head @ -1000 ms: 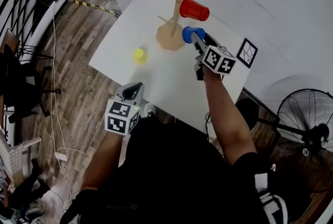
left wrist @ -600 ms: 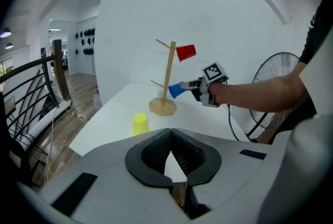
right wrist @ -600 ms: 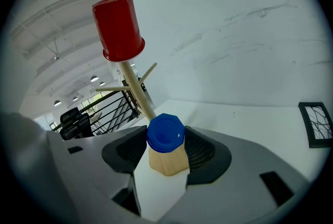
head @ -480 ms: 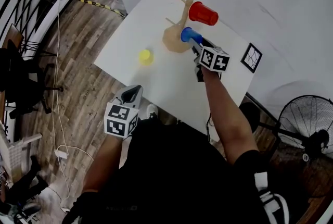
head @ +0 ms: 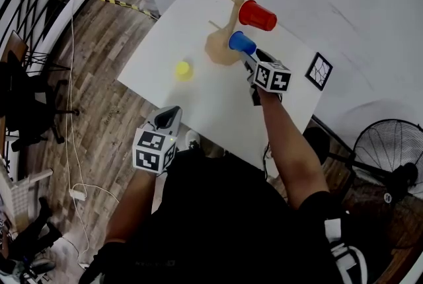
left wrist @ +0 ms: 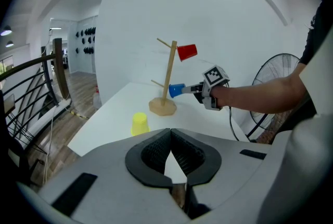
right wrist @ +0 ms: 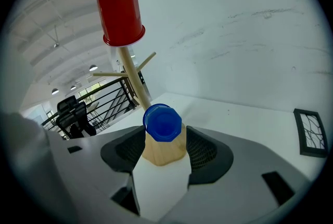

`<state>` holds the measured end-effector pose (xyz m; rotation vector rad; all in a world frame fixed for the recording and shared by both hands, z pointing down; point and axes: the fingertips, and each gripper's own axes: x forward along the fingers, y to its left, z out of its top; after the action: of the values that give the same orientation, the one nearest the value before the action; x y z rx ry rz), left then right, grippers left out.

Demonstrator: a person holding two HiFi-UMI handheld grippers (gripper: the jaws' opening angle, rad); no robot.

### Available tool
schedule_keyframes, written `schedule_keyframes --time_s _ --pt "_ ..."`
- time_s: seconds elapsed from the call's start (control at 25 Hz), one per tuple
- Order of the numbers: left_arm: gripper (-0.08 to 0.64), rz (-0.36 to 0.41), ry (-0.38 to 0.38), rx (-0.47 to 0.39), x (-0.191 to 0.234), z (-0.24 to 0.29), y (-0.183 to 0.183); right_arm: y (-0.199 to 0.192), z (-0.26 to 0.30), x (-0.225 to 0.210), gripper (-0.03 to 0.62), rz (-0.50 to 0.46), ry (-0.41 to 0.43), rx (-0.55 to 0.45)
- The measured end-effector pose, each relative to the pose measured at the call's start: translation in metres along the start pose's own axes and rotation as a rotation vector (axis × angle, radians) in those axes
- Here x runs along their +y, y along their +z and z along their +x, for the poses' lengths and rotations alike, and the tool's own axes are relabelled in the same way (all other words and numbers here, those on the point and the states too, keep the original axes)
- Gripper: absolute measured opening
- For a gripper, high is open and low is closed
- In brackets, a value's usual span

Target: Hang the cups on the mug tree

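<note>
Right gripper (head: 251, 59) has its jaws closed on the blue cup (head: 242, 43), gripping the narrow base end, with the mouth turned toward the tree (head: 221, 45). The cup is in the air just beside the post, low down and above the base. I cannot tell whether a peg is already inside it. Left gripper (left wrist: 170, 139) is empty, its ribbed pads pressed together, held low near the table's (head: 165, 38) near edge and well away from the work. The red cup (head: 256, 15) sits on an upper peg, mouth over the tip. The yellow cup (head: 183, 69) stands mouth-down on the table, apart from the tree. The cups look like small tapered plastic tumblers, smooth and glossy, with no handles visible. I judge them very light and thin-walled, likely to flex under a hard squeeze and to slip in the pads. The sound hold is across the stiffer base end, with modest pressure, which leaves the mouth free to slide over a peg. The tree is pale bare wood: a slim post, thin dowel pegs angled upward, and a flat many-sided base. It looks light, so a sideways shove from the cup could skate or tip it on the smooth white tabletop. The peg should be entered along its own line.
</note>
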<state>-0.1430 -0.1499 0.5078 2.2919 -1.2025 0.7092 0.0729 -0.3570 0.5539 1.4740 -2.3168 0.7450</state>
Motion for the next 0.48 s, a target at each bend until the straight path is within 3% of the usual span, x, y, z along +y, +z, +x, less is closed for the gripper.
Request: schedule_keyframes --time_s 0.28,0.48 --pt "0.015 0.017 -0.023 -0.012 -0.009 0.011 0.01 -0.002 -0.029 0.003 0.226 -0.044 0.006 -0.004" --pt "0.015 0.041 -0.04 -0.049 -0.022 0.015 0.027 0.005 -0.068 0.012 0.096 -0.047 0.04 -0.067"
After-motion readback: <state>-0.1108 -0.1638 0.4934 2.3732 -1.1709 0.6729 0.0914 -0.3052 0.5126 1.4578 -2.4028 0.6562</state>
